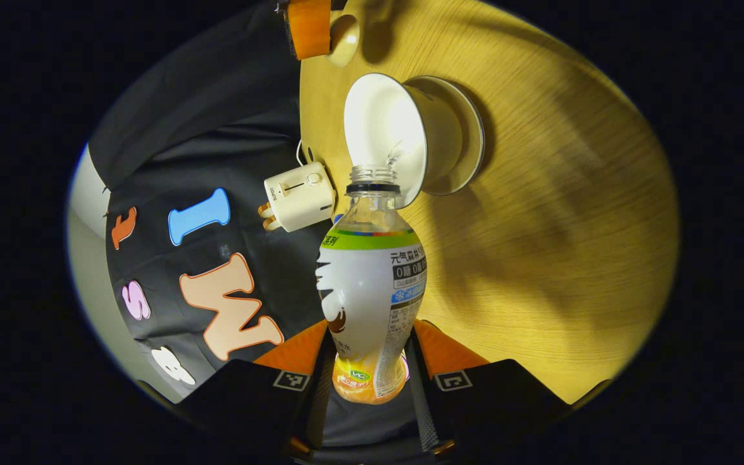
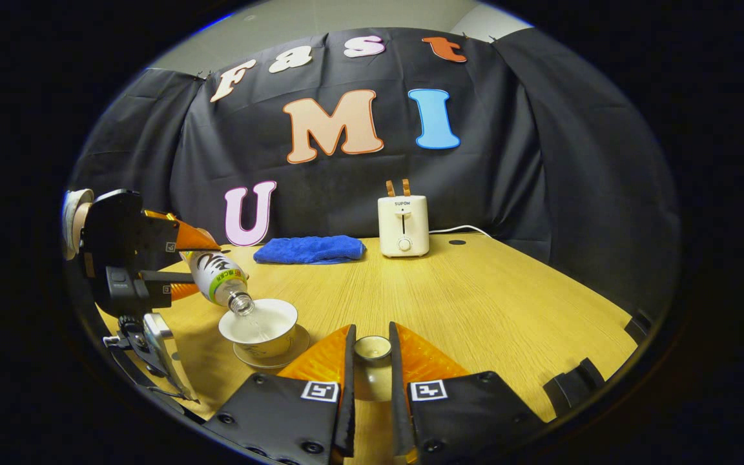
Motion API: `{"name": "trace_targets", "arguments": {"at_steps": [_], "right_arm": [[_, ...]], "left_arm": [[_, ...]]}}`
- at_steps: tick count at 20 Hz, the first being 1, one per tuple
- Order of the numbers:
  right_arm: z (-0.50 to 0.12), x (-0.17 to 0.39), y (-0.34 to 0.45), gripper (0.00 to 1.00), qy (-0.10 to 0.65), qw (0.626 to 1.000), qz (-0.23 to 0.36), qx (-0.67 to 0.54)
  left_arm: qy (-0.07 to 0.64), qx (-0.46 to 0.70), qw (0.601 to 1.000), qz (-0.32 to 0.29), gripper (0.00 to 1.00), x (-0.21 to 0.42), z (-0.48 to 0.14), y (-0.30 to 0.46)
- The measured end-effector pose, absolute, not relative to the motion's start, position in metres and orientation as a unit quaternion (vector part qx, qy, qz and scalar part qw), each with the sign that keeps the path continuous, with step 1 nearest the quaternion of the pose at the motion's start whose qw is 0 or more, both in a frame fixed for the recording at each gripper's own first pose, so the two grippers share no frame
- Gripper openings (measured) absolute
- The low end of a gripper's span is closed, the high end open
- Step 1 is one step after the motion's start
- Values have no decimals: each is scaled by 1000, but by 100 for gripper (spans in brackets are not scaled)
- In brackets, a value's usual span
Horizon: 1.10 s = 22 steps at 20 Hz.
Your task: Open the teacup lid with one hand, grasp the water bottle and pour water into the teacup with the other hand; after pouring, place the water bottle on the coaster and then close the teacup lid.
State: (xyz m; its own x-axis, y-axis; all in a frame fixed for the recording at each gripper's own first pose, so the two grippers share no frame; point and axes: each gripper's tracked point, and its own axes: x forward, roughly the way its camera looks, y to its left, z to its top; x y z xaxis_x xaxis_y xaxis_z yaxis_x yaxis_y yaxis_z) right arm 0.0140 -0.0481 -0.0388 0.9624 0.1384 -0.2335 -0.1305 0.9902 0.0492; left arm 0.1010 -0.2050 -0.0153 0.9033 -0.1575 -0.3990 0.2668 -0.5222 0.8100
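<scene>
My left gripper [image 1: 372, 352] is shut on the lower body of a clear water bottle [image 1: 372, 278] with a white and green label. The uncapped bottle is tipped mouth-first over the rim of the white teacup [image 1: 388, 129], which stands on its saucer [image 1: 473, 139]. In the right gripper view the same bottle [image 2: 220, 278] slants down from the left gripper [image 2: 199, 266], and a thin stream of water falls into the open teacup [image 2: 259, 323]. My right gripper [image 2: 372, 342] is shut on the small round teacup lid [image 2: 372, 349], held just right of the cup, above the table.
The wooden table [image 2: 488, 303] stretches to the right. A cream toaster [image 2: 403, 226] with a white cord stands at the back, and a folded blue towel [image 2: 310, 248] lies left of it. Black cloth walls close in behind. The toaster [image 1: 299, 196] also sits beyond the bottle.
</scene>
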Motion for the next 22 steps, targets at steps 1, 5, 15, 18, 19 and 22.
{"name": "trace_targets", "arguments": {"at_steps": [1, 5, 15, 18, 19, 22], "right_arm": [[-38, 14, -48, 29, 119, 990, 68, 17], [-42, 15, -47, 29, 123, 990, 69, 17], [-49, 14, -45, 26, 131, 989, 70, 11], [-49, 14, -45, 26, 130, 989, 71, 9], [-48, 15, -44, 26, 130, 989, 72, 9], [-47, 14, -41, 26, 129, 989, 76, 11]], "left_arm": [[33, 846, 485, -217, 55, 102, -15, -205], [42, 856, 470, -213, 55, 101, -9, -204], [51, 884, 420, -200, 55, 107, 4, -208], [49, 892, 403, -200, 55, 105, 7, -210], [49, 895, 396, -199, 55, 105, 8, -211], [45, 902, 381, -197, 55, 106, 11, -215]]}}
